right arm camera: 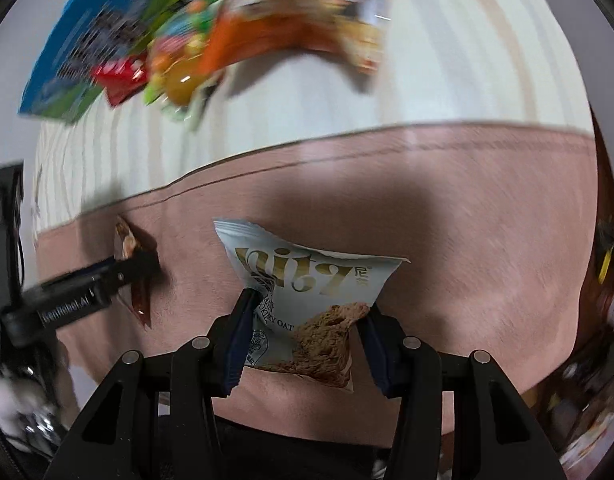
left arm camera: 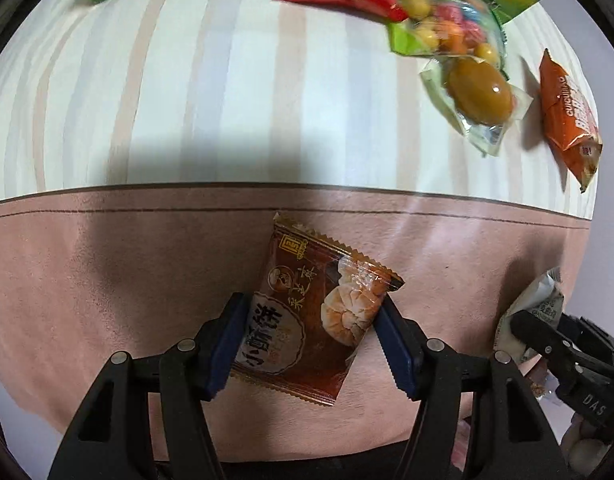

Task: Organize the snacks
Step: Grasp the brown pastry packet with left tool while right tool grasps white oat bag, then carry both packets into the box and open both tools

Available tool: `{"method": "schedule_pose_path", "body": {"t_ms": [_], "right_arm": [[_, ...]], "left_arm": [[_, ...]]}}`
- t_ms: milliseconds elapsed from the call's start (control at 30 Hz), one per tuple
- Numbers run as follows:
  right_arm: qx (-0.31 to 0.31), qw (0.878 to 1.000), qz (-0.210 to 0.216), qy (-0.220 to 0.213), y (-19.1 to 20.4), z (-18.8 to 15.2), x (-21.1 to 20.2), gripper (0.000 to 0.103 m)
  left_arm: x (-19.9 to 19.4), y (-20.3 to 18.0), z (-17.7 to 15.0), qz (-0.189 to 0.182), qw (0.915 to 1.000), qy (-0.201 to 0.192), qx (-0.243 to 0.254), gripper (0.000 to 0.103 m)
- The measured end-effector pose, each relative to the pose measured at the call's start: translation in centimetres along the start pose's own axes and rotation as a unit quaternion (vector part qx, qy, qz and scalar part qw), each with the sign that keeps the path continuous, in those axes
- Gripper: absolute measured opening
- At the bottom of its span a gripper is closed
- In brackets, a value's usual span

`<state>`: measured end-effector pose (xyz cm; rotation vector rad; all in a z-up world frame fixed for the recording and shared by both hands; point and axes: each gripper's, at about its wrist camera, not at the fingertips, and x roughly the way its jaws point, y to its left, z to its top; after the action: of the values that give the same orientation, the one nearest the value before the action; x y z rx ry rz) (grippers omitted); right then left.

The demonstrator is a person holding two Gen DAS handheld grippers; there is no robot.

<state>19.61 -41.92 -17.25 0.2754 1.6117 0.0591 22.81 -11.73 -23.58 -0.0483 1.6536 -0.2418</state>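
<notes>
I've got the left gripper (left arm camera: 307, 344) clamped on the brown pastry pack (left arm camera: 311, 312) & right gripper (right arm camera: 303, 340) pinching the pale oat-cookie pack (right arm camera: 307, 300) over the pink cloth (left arm camera: 107, 280) (light, crinkly, crumbly inside, so grip by the edges).

The brown crinkle-edged pastry packet (left arm camera: 315, 312) has big cream Chinese characters reading 小酥饼, plus smaller ones I can't make out. The pale blue-grey cookie pouch (right arm camera: 307, 300) says "Nitz" in gold, with "OAT" under it. The orange snack wrapper (left arm camera: 569, 116) has white lettering, too warped to read. One black gripper body (left arm camera: 583, 364) shows "DAS", the other (right arm camera: 73, 304) "GenRobot.AI".
</notes>
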Motion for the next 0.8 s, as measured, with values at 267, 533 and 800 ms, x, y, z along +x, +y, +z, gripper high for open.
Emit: {"method": "schedule_pose_path", "body": {"t_ms": [267, 533, 800], "right_arm": [[0.057, 0.998, 0.037, 0.016, -0.4, -0.3, 0.9, 0.070], [0.048, 0.997, -0.053, -0.026, 1.8, -0.9, 2.3, 0.052], [0.051, 0.997, 0.013, -0.052, 2.4, -0.8, -1.0, 0.045]], "left_arm": [[1.6, -2.2, -0.2, 0.028, 0.9974, 0.002, 0.067, 0.064], [1.2, -2.2, -2.0, 0.034, 0.9984, -0.022, 0.041, 0.057], [-3.2, -0.6, -2.0, -0.010, 0.9990, -0.044, -0.006, 0.057]]}}
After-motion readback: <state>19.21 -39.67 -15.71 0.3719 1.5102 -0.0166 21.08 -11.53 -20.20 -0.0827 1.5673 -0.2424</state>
